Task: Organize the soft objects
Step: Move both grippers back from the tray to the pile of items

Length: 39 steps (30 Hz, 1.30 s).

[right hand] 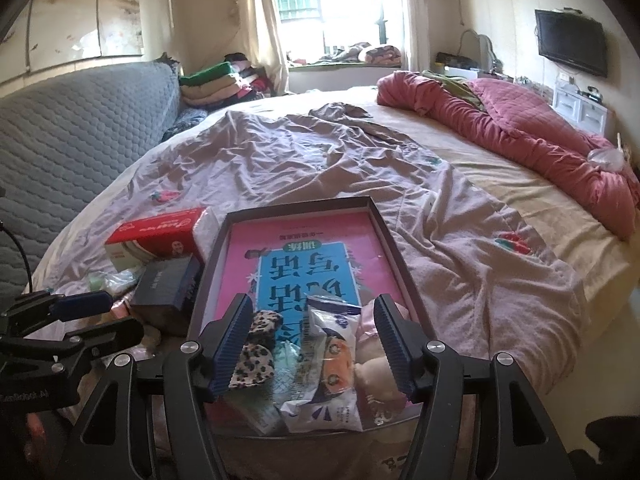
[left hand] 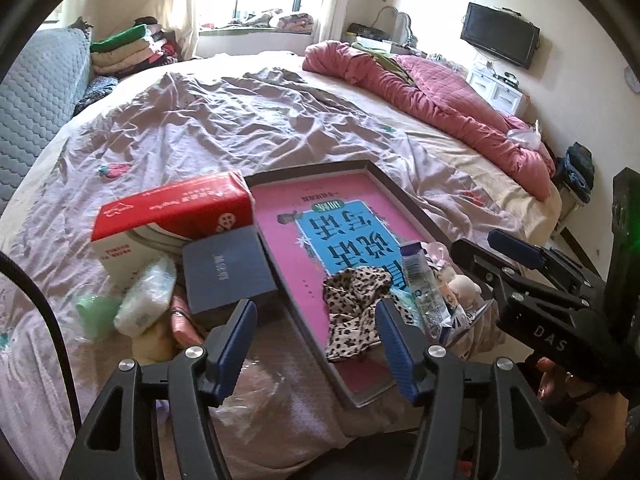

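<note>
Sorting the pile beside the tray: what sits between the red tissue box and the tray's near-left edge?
A dark blue box lies there, against the red tissue box and the tray's left wall. The left wrist view shows it best.

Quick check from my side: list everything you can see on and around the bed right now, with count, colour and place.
tray: one, dark frame, pink and blue printed base, near end of bed
leopard-print cloth: one, tan and black, in tray, near corner
snack packet: one, white and blue, in tray beside the cloth
plush toy: one, cream and pink, in tray, partly hidden
tissue box: one, red and white, left of tray
dark blue box: one, between tissue box and tray
wipes pack: one, white and green, in front of tissue box
bedsheet: one, lilac, crumpled over the bed
quilt: one, pink, far right of the bed
left gripper: open, empty
right gripper: open, above the tray items
</note>
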Each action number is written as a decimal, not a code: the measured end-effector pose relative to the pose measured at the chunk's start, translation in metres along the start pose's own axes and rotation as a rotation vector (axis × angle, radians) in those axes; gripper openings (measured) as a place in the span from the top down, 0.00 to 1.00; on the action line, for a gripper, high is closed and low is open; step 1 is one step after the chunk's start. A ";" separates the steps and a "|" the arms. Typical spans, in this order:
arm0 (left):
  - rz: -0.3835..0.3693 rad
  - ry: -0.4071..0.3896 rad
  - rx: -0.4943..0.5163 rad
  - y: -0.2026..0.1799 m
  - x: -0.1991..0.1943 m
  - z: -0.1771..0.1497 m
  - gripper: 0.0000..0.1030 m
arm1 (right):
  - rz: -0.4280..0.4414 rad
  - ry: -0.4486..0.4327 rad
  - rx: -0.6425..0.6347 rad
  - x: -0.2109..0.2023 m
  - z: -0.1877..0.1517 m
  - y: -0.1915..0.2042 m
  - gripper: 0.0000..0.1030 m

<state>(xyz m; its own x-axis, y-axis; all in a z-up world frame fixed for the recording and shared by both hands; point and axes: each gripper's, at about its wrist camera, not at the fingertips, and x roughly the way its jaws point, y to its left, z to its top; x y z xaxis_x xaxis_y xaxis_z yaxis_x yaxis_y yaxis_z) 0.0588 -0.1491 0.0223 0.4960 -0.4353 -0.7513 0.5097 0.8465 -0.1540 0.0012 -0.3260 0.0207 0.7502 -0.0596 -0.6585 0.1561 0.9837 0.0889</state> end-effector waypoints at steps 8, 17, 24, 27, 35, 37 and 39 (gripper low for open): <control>0.022 -0.040 -0.015 0.016 -0.017 0.001 0.40 | 0.004 -0.031 -0.046 -0.010 0.006 0.022 0.30; 0.065 -0.056 -0.063 0.051 -0.029 0.002 0.40 | 0.046 -0.022 -0.104 -0.012 0.010 0.054 0.29; 0.118 -0.071 -0.136 0.097 -0.039 0.002 0.40 | 0.116 -0.006 -0.129 -0.010 0.011 0.082 0.29; 0.140 -0.079 -0.167 0.116 -0.043 0.001 0.40 | 0.145 0.007 -0.128 -0.006 0.010 0.093 0.29; 0.186 -0.070 -0.261 0.160 -0.044 -0.007 0.39 | 0.184 0.057 -0.195 0.008 -0.002 0.119 0.29; 0.195 -0.065 -0.282 0.169 -0.043 -0.009 0.39 | 0.203 0.071 -0.195 0.012 -0.006 0.123 0.29; 0.199 -0.059 -0.297 0.176 -0.042 -0.012 0.39 | 0.222 0.090 -0.210 0.015 -0.011 0.128 0.29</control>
<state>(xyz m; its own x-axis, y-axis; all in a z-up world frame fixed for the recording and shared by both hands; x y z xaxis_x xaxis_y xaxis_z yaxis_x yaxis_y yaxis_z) 0.1194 0.0212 0.0191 0.6092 -0.2629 -0.7481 0.1767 0.9647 -0.1951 0.0253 -0.1991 0.0139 0.6896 0.1662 -0.7048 -0.1479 0.9851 0.0876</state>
